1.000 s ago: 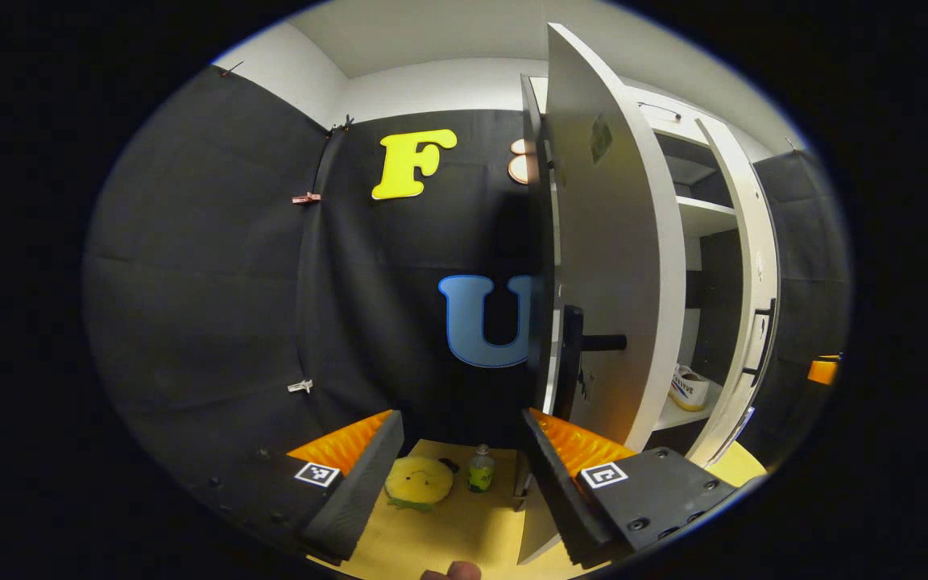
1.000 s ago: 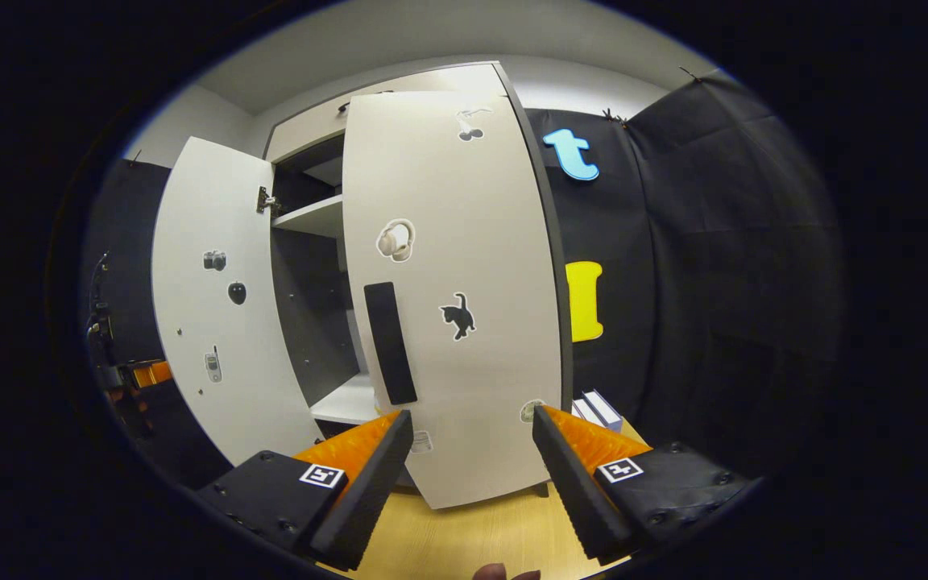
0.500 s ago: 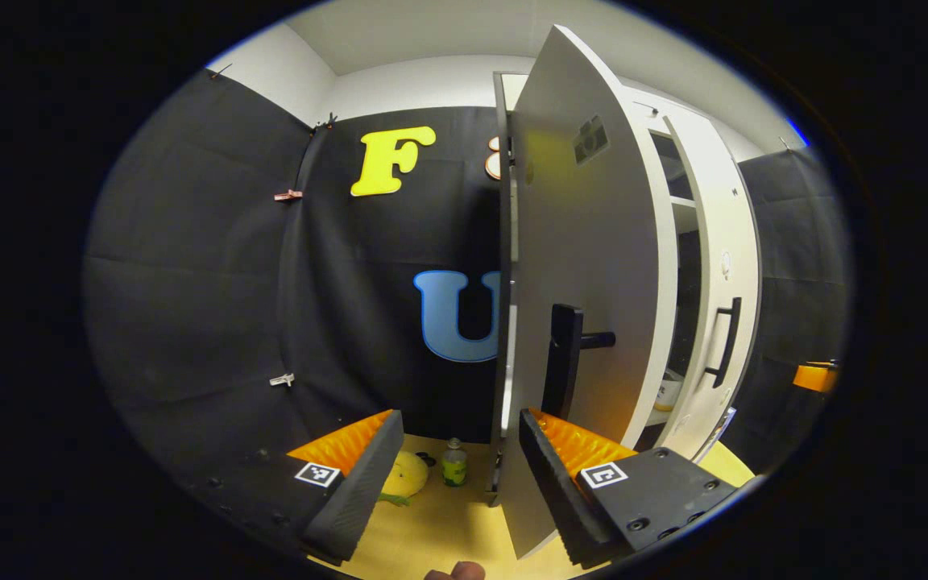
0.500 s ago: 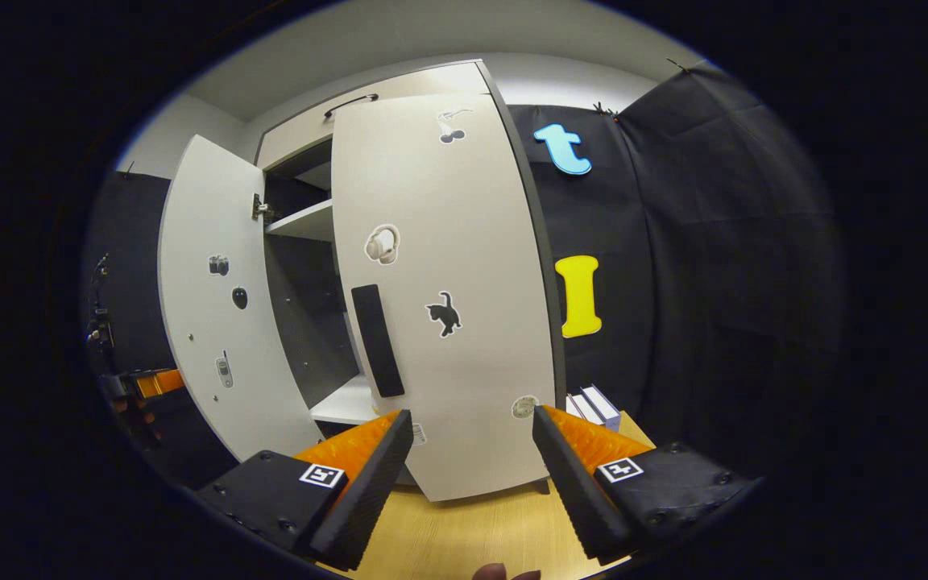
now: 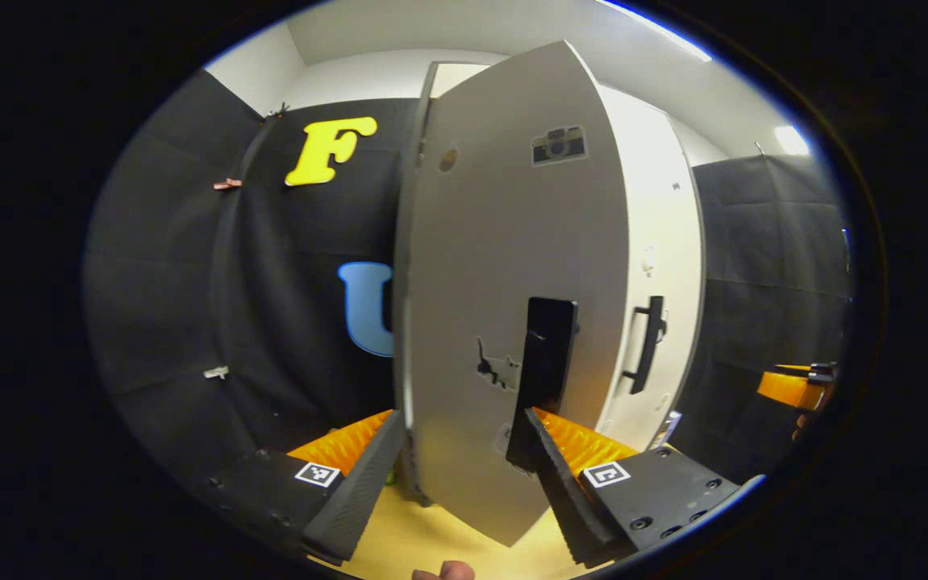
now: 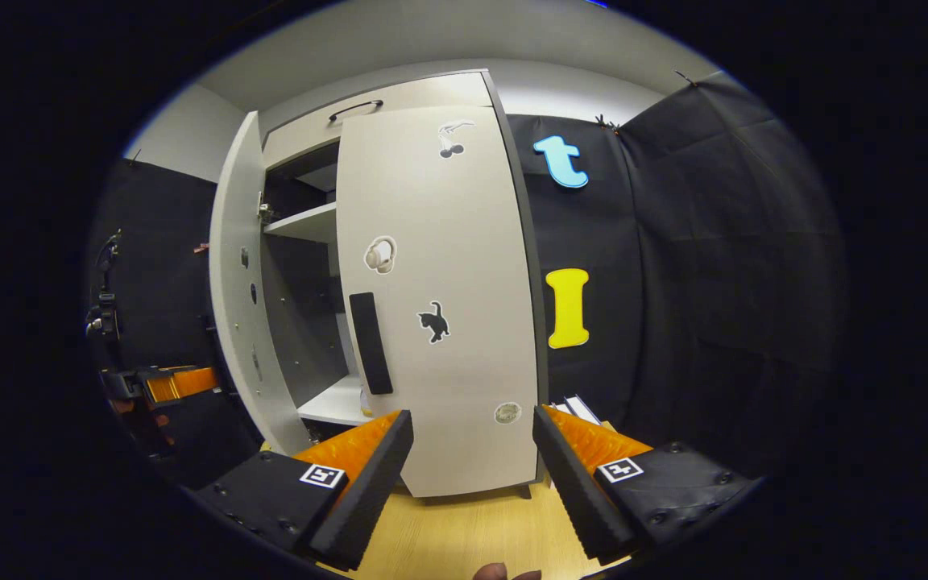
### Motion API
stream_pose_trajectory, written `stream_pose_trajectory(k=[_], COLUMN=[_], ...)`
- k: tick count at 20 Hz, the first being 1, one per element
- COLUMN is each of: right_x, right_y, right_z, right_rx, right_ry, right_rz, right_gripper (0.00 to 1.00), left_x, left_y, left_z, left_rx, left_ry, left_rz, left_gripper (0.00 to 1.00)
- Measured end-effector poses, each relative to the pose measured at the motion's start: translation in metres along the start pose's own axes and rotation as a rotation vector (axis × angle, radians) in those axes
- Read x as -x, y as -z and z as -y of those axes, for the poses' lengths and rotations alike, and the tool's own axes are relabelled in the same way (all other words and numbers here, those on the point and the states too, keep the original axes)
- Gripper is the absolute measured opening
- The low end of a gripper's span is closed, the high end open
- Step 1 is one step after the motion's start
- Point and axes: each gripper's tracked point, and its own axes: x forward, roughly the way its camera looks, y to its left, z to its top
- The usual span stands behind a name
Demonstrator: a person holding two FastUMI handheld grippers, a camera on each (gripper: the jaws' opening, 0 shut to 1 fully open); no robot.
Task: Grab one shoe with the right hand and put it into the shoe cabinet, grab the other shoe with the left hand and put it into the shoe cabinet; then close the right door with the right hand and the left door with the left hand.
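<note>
In the left gripper view, the left gripper (image 5: 457, 475) has its fingers spread wide with nothing between the pads, and the lower edge of the cabinet's left door (image 5: 504, 266) stands in the gap between them; whether a finger touches the door cannot be told. That door is a pale panel swung partly inward, carrying a camera sticker (image 5: 558, 145) near its top and a black bar handle (image 5: 543, 379) low down, whose foot sits just beside the right-hand finger. Right of it in the same view lies the right door (image 5: 661, 266) with its own black handle (image 5: 646, 345), and at the far right edge the right gripper (image 5: 794, 387) shows as an orange and black shape. In the right gripper view, the left gripper (image 6: 162, 385) appears at the far left, beside the outer face of the left door (image 6: 238, 274), which stands ajar on the shoe cabinet (image 6: 399, 89). Through the opening a white shelf (image 6: 303, 224) sits high and another shelf (image 6: 337, 401) lower down; the shoes cannot be made out. The right door (image 6: 440, 298) is nearly flush with the cabinet front, bearing a headphone sticker (image 6: 380, 254), a black handle (image 6: 370, 342) and a cat sticker (image 6: 432, 321). The right gripper (image 6: 472, 475) hangs in front of it with fingers wide apart and empty, above the wooden floor (image 6: 464, 532)
</note>
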Motion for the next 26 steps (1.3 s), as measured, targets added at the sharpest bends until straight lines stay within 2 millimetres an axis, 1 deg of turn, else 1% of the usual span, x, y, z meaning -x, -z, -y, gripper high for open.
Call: stream_pose_trajectory(k=[2, 4, 5, 6, 7, 10, 13, 14, 15, 18, 20, 23, 26], right_x=[0.001, 0.002, 0.003, 0.003, 0.004, 0.006, 0.008, 0.009, 0.010, 0.014, 0.017, 0.020, 0.024], right_y=[-0.001, 0.000, 0.001, 0.002, 0.002, 0.001, -0.004, -0.006, -0.008, -0.012, -0.018, -0.018, -0.018], right_z=[-0.004, -0.010, -0.012, -0.015, -0.017, -0.022, -0.025, -0.027, -0.028, -0.032, -0.034, -0.040, -0.045], right_rx=[0.005, 0.007, 0.008, 0.006, 0.004, 0.000, 0.002, 0.004, 0.007, 0.017, 0.025, 0.026, 0.026], right_ry=[-0.002, -0.008, -0.007, -0.008, -0.010, -0.007, -0.004, 0.000, 0.002, 0.011, 0.017, 0.010, 0.010], right_rz=[0.004, 0.003, 0.001, 0.000, 0.001, 0.006, 0.020, 0.026, 0.031, 0.049, 0.075, 0.073, 0.077], right_gripper=[0.98, 0.98, 0.98, 0.98, 0.98, 0.98, 0.98, 0.98, 0.98, 0.98, 0.98, 0.98, 0.98], left_x=[0.000, 0.001, 0.002, 0.005, 0.009, 0.020, 0.029, 0.032, 0.034, 0.043, 0.047, 0.055, 0.059], left_y=[0.001, 0.005, 0.006, 0.008, 0.007, 0.009, 0.010, 0.010, 0.010, 0.009, 0.009, 0.011, 0.009], left_z=[0.014, 0.019, 0.022, 0.025, 0.026, 0.026, 0.028, 0.030, 0.030, 0.032, 0.030, 0.028, 0.022], left_rx=[-0.008, -0.018, -0.017, -0.014, -0.011, 0.001, -0.013, -0.025, -0.036, -0.053, -0.051, -0.036, -0.031], left_ry=[0.020, 0.026, 0.030, 0.033, 0.030, 0.019, 0.023, 0.023, 0.023, 0.033, 0.035, 0.032, 0.025], left_rz=[-0.004, -0.009, -0.011, -0.011, -0.010, -0.001, -0.002, 0.000, 0.002, 0.014, 0.020, 0.019, 0.025], left_gripper=[0.94, 0.94, 0.97, 0.94, 0.94, 0.94, 0.94, 0.91, 0.94, 0.94, 0.94, 0.94, 0.94])
